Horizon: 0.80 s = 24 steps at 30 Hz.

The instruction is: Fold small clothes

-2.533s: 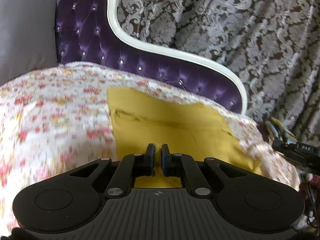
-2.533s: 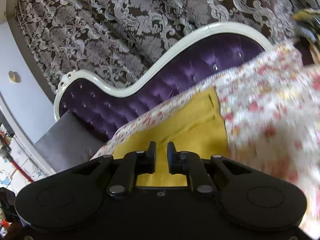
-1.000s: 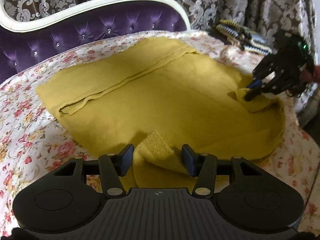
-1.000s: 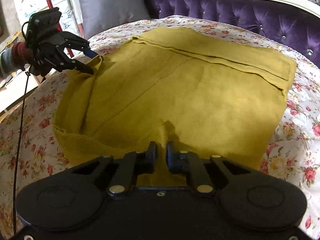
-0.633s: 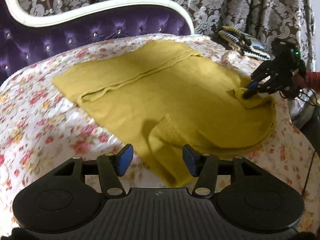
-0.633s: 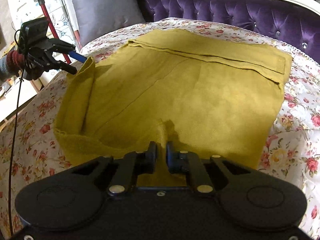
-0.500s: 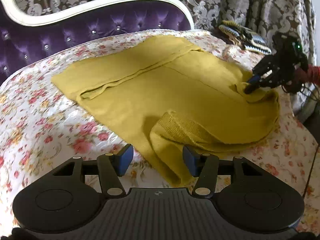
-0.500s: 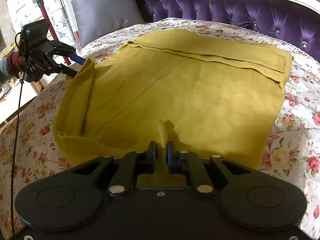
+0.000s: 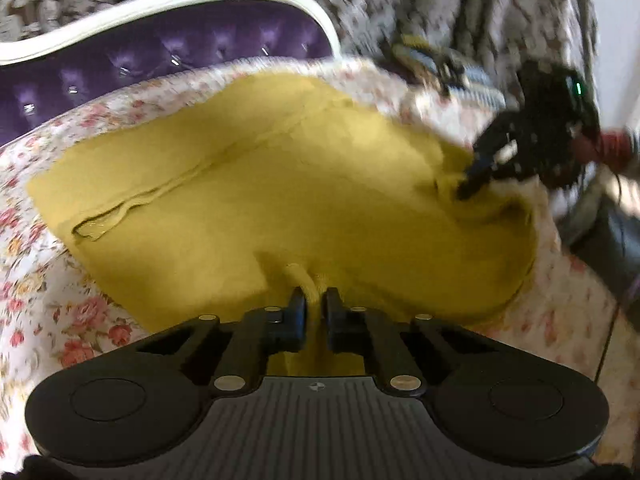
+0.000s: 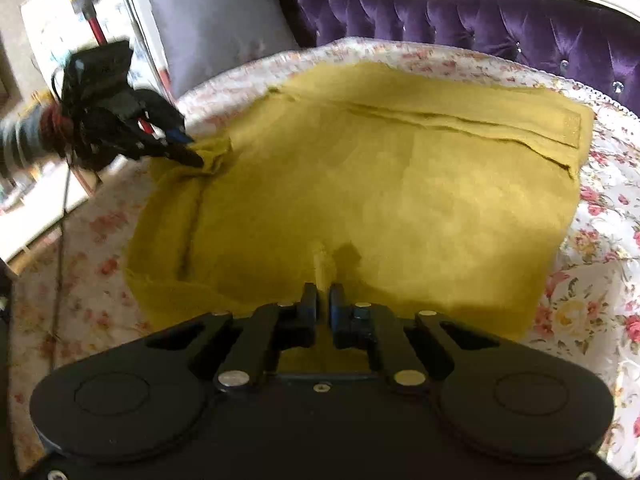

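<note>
Left wrist view: one mustard-yellow knit garment [image 9: 304, 200], spread flat on one floral bedspread [image 9: 52, 304]. My left gripper [image 9: 314, 300] has its jaws pinched nearly together on a raised fold of the garment's near edge; cloth bunches up between the pads. My right gripper [image 9: 466, 190] shows at the garment's far right corner, blurred, its tips pressed into a bunched bit of that corner. One red sleeve cuff [image 9: 608, 148] behind it. One striped cloth [image 9: 444, 66] lies past the garment's far right side, at the bed's edge. Beyond the garment: one purple tufted headboard [image 9: 160, 64] with a white frame, then one grey damask curtain [image 9: 440, 0].

Right wrist view: same single garment [image 10: 360, 184], flat on the bedspread [image 10: 600, 280], one long seam or band running across its far side. My right gripper [image 10: 324, 300] is closed tight on a small ridge of cloth at the garment's near edge. My left gripper [image 10: 196, 156] sits at the garment's far left corner, tips clamped on a lifted fold. One grey cushion [image 10: 224, 20] stands beyond the garment's far left corner, against the headboard [image 10: 460, 16]. Left of the garment, off the bed: white furniture [image 10: 60, 28], blurred, and one red pole [image 10: 96, 28].
</note>
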{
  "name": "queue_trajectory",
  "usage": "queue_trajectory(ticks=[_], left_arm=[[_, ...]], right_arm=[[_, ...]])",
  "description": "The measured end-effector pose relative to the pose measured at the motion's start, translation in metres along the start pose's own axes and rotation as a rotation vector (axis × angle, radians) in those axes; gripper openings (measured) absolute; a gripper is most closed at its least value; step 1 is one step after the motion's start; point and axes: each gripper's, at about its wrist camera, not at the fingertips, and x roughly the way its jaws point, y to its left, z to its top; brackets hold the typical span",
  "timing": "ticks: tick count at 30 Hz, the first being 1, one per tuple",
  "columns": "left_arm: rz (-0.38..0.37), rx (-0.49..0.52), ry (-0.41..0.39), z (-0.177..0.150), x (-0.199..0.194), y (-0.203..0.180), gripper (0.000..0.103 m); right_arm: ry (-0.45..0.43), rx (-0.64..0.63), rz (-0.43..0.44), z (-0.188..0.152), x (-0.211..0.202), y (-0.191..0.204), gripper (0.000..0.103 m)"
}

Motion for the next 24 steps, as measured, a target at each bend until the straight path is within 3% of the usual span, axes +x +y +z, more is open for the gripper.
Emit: queue_trajectory(ticks=[3, 6, 9, 11, 14, 17, 21, 24], left_arm=[[0.033, -0.146, -0.138, 0.0, -0.025, 0.003, 0.009], [0.128, -0.255, -0.226, -0.002, -0.04, 0.014, 0.009], [0.235, -0.345, -0.205, -0.01, -0.031, 0.03, 0.009], [0.28, -0.408, -0.184, -0.018, -0.022, 0.041, 0.009], [0.312, -0.44, -0.158, -0.024, -0.015, 0.048, 0.009], [0.289, -0.467, -0.153, -0.027, -0.015, 0.055, 0.009], [0.268, -0.469, -0.148, -0.027, -0.011, 0.06, 0.01], [0.248, -0.478, -0.143, -0.024, -0.007, 0.063, 0.021]], right_arm=[[-0.1, 0.014, -0.054, 0.012, -0.015, -0.002, 0.012], [-0.185, 0.09, -0.189, 0.023, -0.028, -0.022, 0.012], [-0.185, 0.193, -0.36, 0.026, -0.023, -0.051, 0.012], [-0.163, 0.25, -0.406, 0.024, -0.015, -0.064, 0.012], [-0.159, 0.293, -0.41, 0.017, -0.006, -0.072, 0.012], [-0.191, 0.323, -0.377, 0.012, -0.006, -0.074, 0.013], [-0.174, 0.322, -0.372, 0.009, -0.002, -0.079, 0.022], [-0.173, 0.329, -0.371, 0.007, 0.001, -0.079, 0.023]])
